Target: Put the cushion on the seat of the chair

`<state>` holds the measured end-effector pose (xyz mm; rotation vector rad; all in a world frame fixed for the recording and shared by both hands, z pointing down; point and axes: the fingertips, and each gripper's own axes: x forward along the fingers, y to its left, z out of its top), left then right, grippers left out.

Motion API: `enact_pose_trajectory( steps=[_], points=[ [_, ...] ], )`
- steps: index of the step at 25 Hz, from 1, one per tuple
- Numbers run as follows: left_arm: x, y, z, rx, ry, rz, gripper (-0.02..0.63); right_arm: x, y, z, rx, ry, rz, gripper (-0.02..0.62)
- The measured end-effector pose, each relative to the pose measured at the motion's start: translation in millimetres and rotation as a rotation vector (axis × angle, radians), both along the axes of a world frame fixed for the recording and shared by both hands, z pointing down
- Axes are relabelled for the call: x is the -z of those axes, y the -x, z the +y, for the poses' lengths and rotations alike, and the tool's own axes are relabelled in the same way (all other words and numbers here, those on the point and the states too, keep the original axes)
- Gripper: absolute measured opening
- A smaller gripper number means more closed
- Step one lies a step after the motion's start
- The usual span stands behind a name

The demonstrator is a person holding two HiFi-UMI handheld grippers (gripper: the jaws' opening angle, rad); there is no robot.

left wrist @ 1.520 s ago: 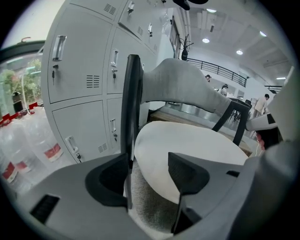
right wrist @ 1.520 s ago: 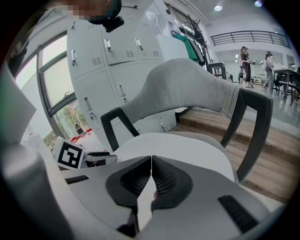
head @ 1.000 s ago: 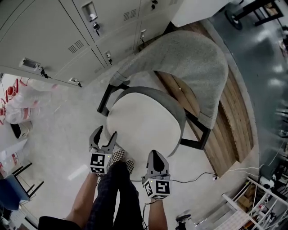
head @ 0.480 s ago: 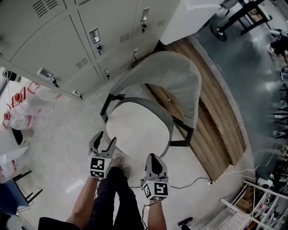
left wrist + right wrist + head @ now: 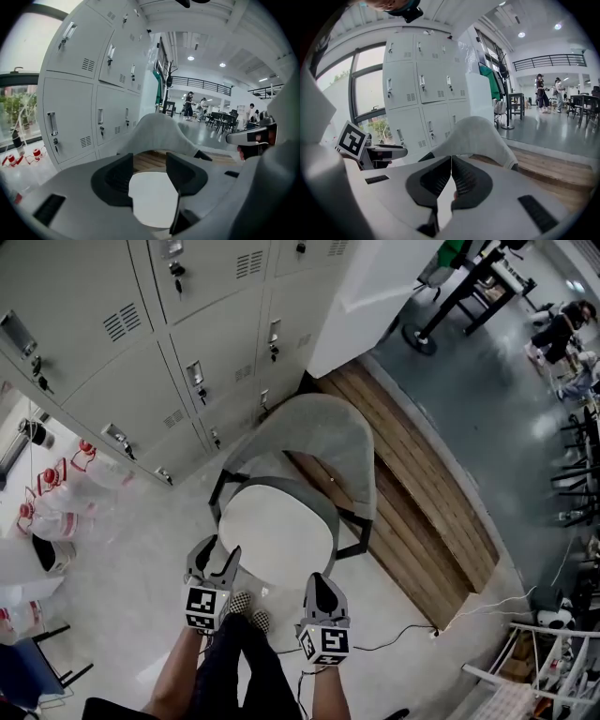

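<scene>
The cushion (image 5: 277, 531) is lying flat on the seat of the chair (image 5: 319, 442), white and round, right in front of the grey chair back. It looks like it is sitting well inside the seat, because a grey edge of the seat is showing along the cushion's side near the wooden floor strip (image 5: 422, 512). So the putting-down part seems done, and the job now is to leave the cushion alone and check it. The left gripper (image 5: 218, 547) is hanging above the front of the chair, near the cushion's front edge. Its jaws are standing wide apart, though they have just been closing a little, and nothing is between them. The right gripper (image 5: 317, 582) is hanging beside it, also in front of the chair, with its jaws pressed together and pinching nothing. To do this well, I think both grippers should be keeping clear of the cushion so they are not bumping or dragging it. It is worth looking to see that no part is hanging over the front of the seat. The person's shoes (image 5: 248, 607) are standing just in front of the chair, and the grey lockers (image 5: 141, 352) are standing behind it.
</scene>
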<state>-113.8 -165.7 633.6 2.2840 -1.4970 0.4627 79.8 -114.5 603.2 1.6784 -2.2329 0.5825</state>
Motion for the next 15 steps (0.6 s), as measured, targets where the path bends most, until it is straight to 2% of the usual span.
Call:
enact_pose_trajectory(
  steps=[9, 15],
  points=[
    [85, -4, 28, -0.013, -0.025, 0.021, 0.177, 82, -7, 18, -0.017, -0.070, 0.010, 0.029],
    [143, -13, 55, -0.066, -0.069, 0.029, 0.160, 130, -7, 37, -0.043, -0.107, 0.010, 0.029]
  ],
)
